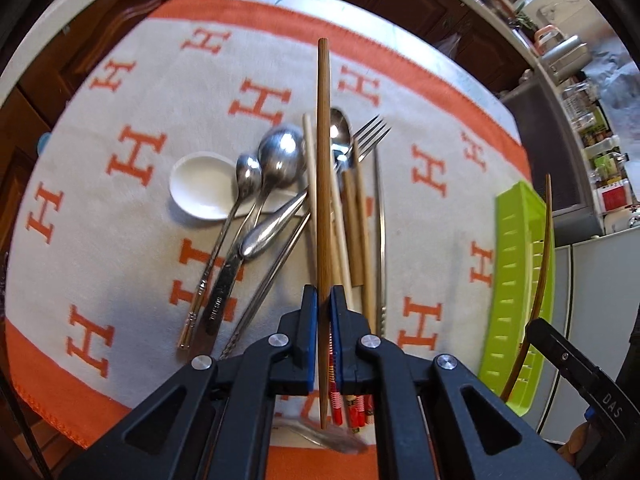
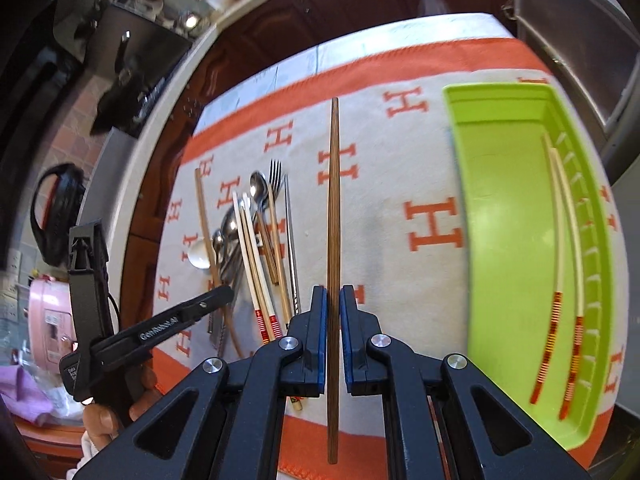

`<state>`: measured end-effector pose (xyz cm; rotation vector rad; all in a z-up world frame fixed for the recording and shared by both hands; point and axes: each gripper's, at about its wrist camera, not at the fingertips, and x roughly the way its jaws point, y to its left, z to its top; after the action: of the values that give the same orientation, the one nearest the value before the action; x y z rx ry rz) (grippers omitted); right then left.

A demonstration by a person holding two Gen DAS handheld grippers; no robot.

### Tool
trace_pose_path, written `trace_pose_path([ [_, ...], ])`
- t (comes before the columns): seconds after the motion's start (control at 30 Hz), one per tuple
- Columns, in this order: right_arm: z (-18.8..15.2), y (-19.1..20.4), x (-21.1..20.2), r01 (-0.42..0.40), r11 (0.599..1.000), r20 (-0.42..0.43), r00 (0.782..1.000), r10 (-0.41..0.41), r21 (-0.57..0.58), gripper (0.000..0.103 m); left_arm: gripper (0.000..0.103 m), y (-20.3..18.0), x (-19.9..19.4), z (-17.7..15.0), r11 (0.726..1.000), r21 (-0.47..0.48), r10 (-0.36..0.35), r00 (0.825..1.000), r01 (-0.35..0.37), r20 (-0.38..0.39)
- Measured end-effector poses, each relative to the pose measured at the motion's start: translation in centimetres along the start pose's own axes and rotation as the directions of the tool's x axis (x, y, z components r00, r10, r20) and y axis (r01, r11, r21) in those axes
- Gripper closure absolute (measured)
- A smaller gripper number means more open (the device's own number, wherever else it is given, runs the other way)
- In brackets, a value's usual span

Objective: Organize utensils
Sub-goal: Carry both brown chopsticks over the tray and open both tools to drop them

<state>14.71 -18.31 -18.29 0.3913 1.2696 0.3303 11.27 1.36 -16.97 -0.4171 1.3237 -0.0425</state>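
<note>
Orange H letters cover the blanket [image 1: 120,120]; each hand-held gripper, left [image 1: 324,300] and right [image 2: 333,300], clamps one ridged brown chopstick [image 1: 324,160] [image 2: 334,200].

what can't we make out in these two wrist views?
- Left wrist: red-banded chopstick ends are covered by the left gripper; no count possible.
- Left wrist: green tray interior is unseen, hidden by its near wall and the right edge.
- Right wrist: white spoon is mostly under piled cutlery.
- Right wrist: left counter clutter is blurred.
</note>
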Motion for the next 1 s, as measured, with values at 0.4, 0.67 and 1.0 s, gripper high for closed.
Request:
trace_pose_path([
  [0.4, -1.2, -4.9, -9.2, 0.144, 0.989, 0.158, 0.977, -0.146, 0.025, 0.097, 0.099, -5.3, -6.4, -0.7, 0.981, 0.152, -0.129, 0.991, 0.122, 0.041],
  [0.67, -1.5, -10.1, -9.6, 0.321, 0.946, 0.15, 0.935, -0.322, 0.035, 0.097, 0.099, -13.1, -6.6, -1.9, 0.933, 0.314, -0.18, 0.984, 0.172, -0.005],
  [1.0, 0.1, -14.9, -4.9, 0.352, 0.936, 0.037, 0.935, -0.353, 0.024, 0.096, 0.099, -19.8, -1.2, -3.2, 0.907, 0.386, -0.136, 0.984, 0.17, -0.115],
])
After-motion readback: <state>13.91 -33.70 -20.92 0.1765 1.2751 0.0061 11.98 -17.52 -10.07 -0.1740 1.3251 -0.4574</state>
